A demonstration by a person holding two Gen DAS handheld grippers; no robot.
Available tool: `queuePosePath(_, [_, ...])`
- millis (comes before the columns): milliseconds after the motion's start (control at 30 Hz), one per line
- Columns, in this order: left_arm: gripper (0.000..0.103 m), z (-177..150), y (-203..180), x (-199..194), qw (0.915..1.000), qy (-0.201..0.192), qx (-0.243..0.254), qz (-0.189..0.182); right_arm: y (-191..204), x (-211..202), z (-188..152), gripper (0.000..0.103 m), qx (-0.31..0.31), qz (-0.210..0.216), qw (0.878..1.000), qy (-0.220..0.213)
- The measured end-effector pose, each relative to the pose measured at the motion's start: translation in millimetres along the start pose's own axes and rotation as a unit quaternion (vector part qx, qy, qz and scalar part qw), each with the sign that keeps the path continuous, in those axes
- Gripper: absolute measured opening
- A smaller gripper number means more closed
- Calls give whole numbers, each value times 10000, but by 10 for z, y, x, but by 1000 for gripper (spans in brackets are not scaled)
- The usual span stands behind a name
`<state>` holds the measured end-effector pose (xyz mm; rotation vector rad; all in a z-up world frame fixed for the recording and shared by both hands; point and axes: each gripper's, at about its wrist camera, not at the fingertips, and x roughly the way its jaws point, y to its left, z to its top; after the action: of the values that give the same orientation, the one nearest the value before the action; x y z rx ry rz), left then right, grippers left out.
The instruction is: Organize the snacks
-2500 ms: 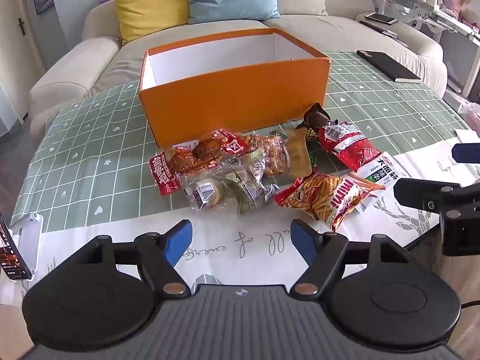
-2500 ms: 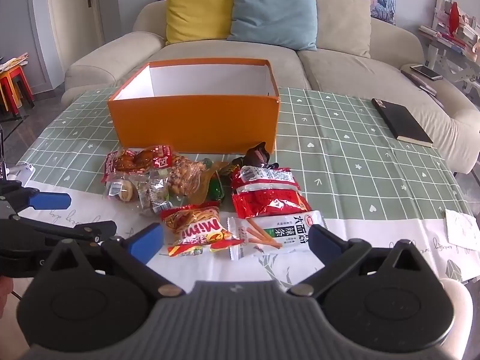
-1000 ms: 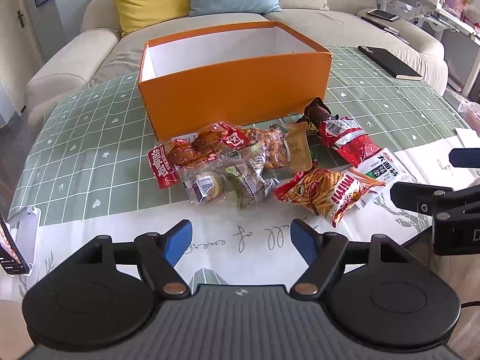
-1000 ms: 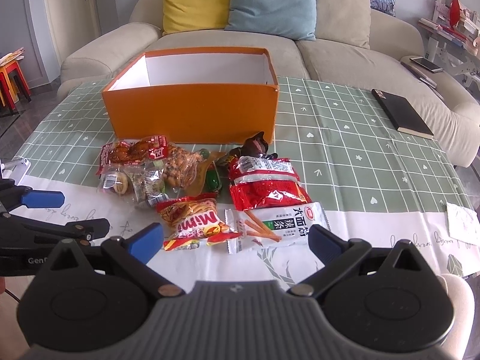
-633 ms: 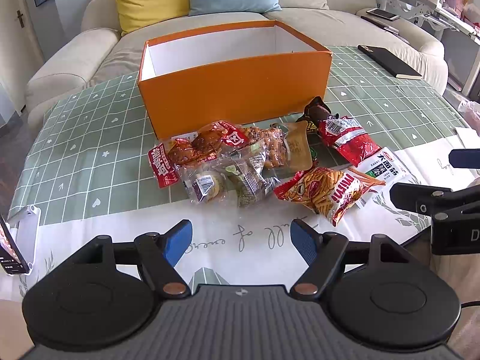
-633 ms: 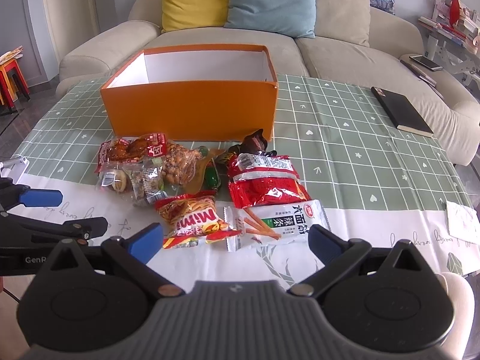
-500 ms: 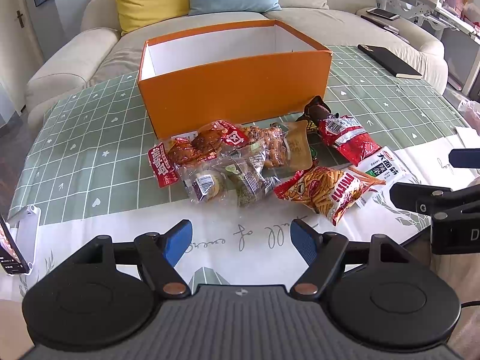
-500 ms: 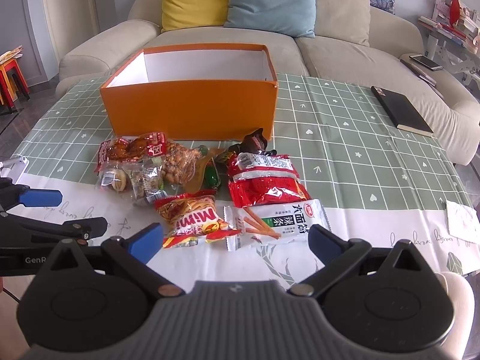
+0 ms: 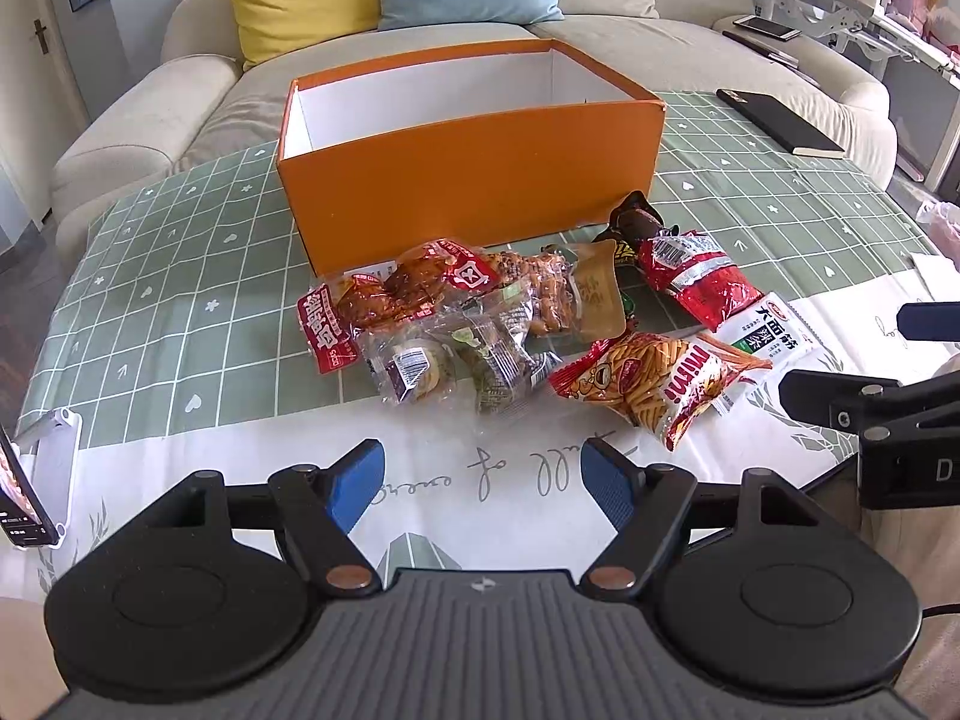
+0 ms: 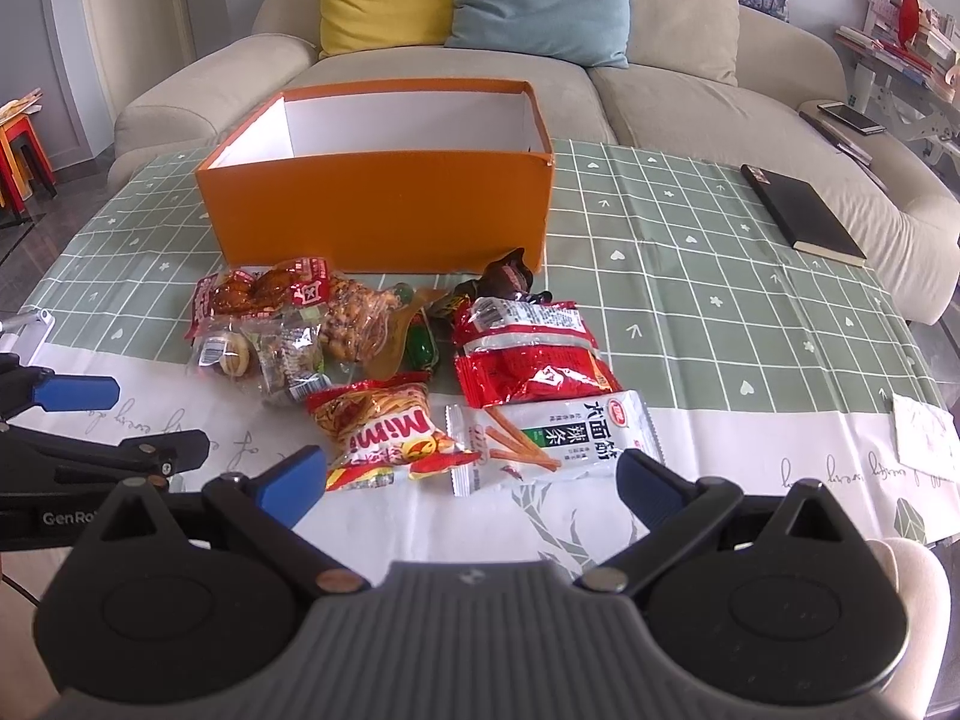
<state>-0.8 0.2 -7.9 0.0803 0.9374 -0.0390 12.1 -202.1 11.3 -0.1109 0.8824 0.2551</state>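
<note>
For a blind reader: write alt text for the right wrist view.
Open right tongs hover, empty, over snack packets piled on a green checked tablecloth before an open orange box; behind stands a beige sofa.

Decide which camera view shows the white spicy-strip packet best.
The right wrist view: the white spicy-strip packet lies whole and near. In the left wrist view it sits farther off, partly hidden under the Mimi bag.
</note>
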Motion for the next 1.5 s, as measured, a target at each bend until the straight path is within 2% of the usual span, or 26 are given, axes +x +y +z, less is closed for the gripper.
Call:
queuePosePath(600, [87,-10,35,2,9999,15,-99,-114,-33,59,-2,99,135,152,9998,93])
queuePosePath(767, [76,-18,101,33,9992,49,-226,-322,-76,91,12,99,281,301,9992,-15])
queuePosePath(833, [57,-23,136,43,9987,17,-257,-431,-74,114,16,93,276,411,9988,-62])
queuePosePath(900, [45,-23,159,50,9982,-12,-288,-521,-47,147,19,79,208,466,9987,-82])
queuePosePath(1000, [47,-21,196,69,9979,-120,-380,-509,-11,206,18,75,106,580,9982,-113])
queuePosePath(1100, [62,-2,217,111,9982,-201,-304,-471,40,270,40,75,-18,677,9976,-142])
queuePosePath(1267, [62,32,302,215,9985,-205,-404,-296,134,427,93,75,-217,801,9965,-120])
queuePosePath(1500, [63,18,301,312,9976,-197,-392,-539,217,646,119,73,-408,943,9947,-10])
